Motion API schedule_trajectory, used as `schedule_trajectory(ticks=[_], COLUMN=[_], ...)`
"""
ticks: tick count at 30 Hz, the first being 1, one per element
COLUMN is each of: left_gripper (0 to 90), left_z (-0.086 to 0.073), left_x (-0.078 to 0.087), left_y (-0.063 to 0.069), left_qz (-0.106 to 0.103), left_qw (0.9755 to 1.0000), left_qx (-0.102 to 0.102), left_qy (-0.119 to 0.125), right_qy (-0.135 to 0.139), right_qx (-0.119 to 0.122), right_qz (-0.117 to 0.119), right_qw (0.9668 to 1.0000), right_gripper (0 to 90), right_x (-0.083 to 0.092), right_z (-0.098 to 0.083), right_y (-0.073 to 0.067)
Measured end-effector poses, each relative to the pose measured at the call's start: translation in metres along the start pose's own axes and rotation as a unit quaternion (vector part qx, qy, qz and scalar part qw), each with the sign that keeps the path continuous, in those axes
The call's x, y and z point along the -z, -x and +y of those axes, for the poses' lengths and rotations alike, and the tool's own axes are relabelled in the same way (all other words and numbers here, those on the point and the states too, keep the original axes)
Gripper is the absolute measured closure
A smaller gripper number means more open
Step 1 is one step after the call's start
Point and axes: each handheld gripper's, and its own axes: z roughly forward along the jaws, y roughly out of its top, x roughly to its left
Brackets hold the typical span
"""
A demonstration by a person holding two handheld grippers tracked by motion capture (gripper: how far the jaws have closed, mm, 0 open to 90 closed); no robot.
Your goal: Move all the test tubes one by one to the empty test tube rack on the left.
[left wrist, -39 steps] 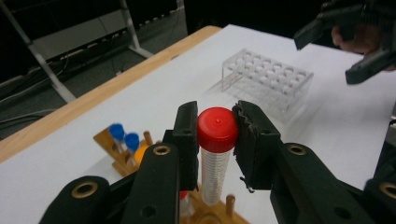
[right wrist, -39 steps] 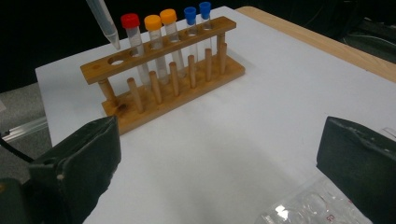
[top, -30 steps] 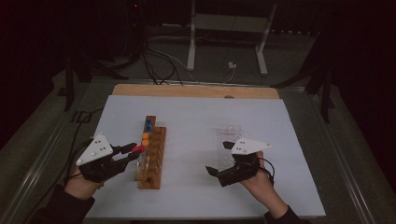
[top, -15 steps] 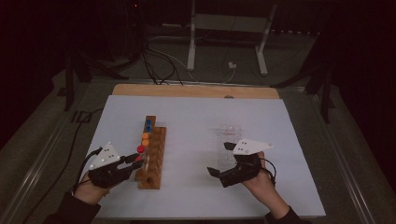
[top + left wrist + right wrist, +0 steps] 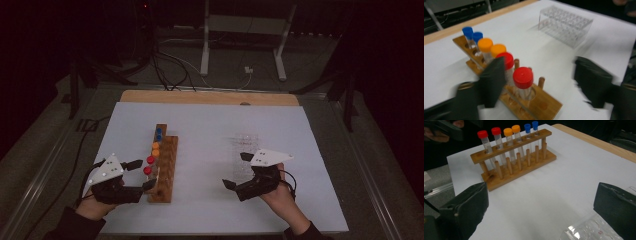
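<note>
A dim workroom with stands and loose cables on the floor surrounds a table [image 5: 310, 150] covered in white, where a person works with a two-jaw gripper in each hand. Near the table's left side stands a wooden test-tube rack [image 5: 163, 169] holding six capped tubes in a row: two blue-capped at the far end, two orange-capped in the middle, two red-capped nearest the person. The nearest red-capped tube [image 5: 523, 79] sits upright in its hole, seen in the left gripper view between the wide-spread jaws of the left gripper [image 5: 141, 174], which have just been opening; neither pad presses on it, so it appears to have been set down and let go. The right gripper [image 5: 238, 170] waits apart on the right, its jaws open and empty, just beside a clear plastic rack [image 5: 565, 25] that looks bare of tubes. Judging by the layout, the colour-sorted row in the wooden rack reads as complete on that side, while the second row of holes beside it stands unfilled. Whether more tubes are to follow cannot be told.
</note>
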Motion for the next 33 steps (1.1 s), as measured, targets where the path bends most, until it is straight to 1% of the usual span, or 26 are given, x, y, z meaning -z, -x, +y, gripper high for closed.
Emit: schedule_trajectory(ticks=[1,2,3,4,5,6,9,10,11,13,14,15,16,18,19,20,22,24,27,30,31,33], left_gripper=[16.4,14.6,10.1,4.8,1.8,1.7,0.6,0.5,0.6,0.6,0.6,0.5,0.5,0.5,0.5,0.5,0.5,0.6,0.5,0.6,0.6,0.6], left_z=[0.0,0.0,-0.001,-0.002,-0.004,-0.006,-0.014,-0.018,-0.021,-0.028,-0.032,-0.036,-0.039,-0.045,-0.047,-0.05,-0.056,-0.061,-0.067,-0.071,-0.073,-0.074], left_x=[0.002,0.004,0.005,0.006,0.007,0.007,0.008,0.008,0.008,0.007,0.007,0.006,0.005,0.003,0.002,0.001,-0.001,-0.002,-0.002,-0.003,-0.004,-0.006], left_y=[0.0,-0.001,-0.003,-0.004,-0.006,-0.008,-0.013,-0.015,-0.017,-0.02,-0.022,-0.022,-0.022,-0.022,-0.021,-0.021,-0.022,-0.021,-0.021,-0.022,-0.021,-0.019], left_qz=[-0.003,-0.008,-0.02,-0.027,-0.029,-0.035,-0.035,-0.028,-0.028,-0.03,-0.037,-0.042,-0.043,-0.054,-0.052,-0.049,-0.052,-0.049,-0.05,-0.051,-0.051,-0.047], left_qw=[1.0,0.9999,0.9997,0.9995,0.9994,0.9992,0.9991,0.9993,0.9993,0.9993,0.9989,0.9988,0.9988,0.9982,0.9983,0.9986,0.9985,0.9985,0.9986,0.9986,0.9986,0.9989], left_qx=[0.005,0.008,0.008,0.009,0.012,0.012,0.01,0.007,0.006,0.006,0.008,0.009,0.008,0.01,0.009,0.006,0.004,-0.004,-0.001,0.008,0.007,0.001], left_qy=[0.004,0.008,0.008,0.01,0.012,0.016,0.021,0.022,0.025,0.023,0.026,0.023,0.023,0.023,0.024,0.018,0.018,0.022,0.021,0.012,0.01,-0.002], right_qy=[0.0,0.001,0.003,0.004,0.004,0.004,0.008,0.009,0.009,0.008,0.008,0.006,0.005,0.005,0.005,0.005,0.006,0.005,0.007,0.007,0.006,0.005], right_qx=[0.001,0.001,0.001,0.002,0.005,0.007,0.005,0.006,0.007,0.007,0.008,0.008,0.009,0.01,0.01,0.01,0.009,0.011,0.009,0.007,0.008,0.008], right_qz=[0.0,0.0,-0.001,-0.003,-0.006,-0.009,-0.01,-0.011,-0.012,-0.014,-0.014,-0.014,-0.016,-0.016,-0.017,-0.018,-0.018,-0.02,-0.022,-0.022,-0.021,-0.021], right_qw=[1.0,1.0,1.0,1.0,1.0,0.9999,0.9999,0.9999,0.9999,0.9998,0.9998,0.9998,0.9998,0.9998,0.9998,0.9998,0.9998,0.9997,0.9997,0.9997,0.9997,0.9997], right_gripper=[0.0,0.0,0.0,0.0,0.0,0.0,0.0,0.0,0.0,0.0,0.0,0.0,0.0,0.0,0.0,0.0,0.0,0.0,0.0,0.0,0.0,0.0], right_x=[0.0,0.001,0.001,0.002,0.002,0.003,0.003,0.004,0.004,0.004,0.004,0.004,0.004,0.004,0.004,0.004,0.004,0.004,0.005,0.005,0.005,0.004], right_z=[0.0,0.0,-0.001,-0.001,-0.001,-0.002,-0.004,-0.004,-0.005,-0.005,-0.006,-0.006,-0.006,-0.007,-0.007,-0.007,-0.007,-0.007,-0.006,-0.007,-0.008,-0.008], right_y=[0.0,0.0,0.0,0.0,0.0,0.0,0.001,0.002,0.002,0.002,0.002,0.002,0.002,0.002,0.003,0.003,0.004,0.004,0.004,0.005,0.005,0.005])
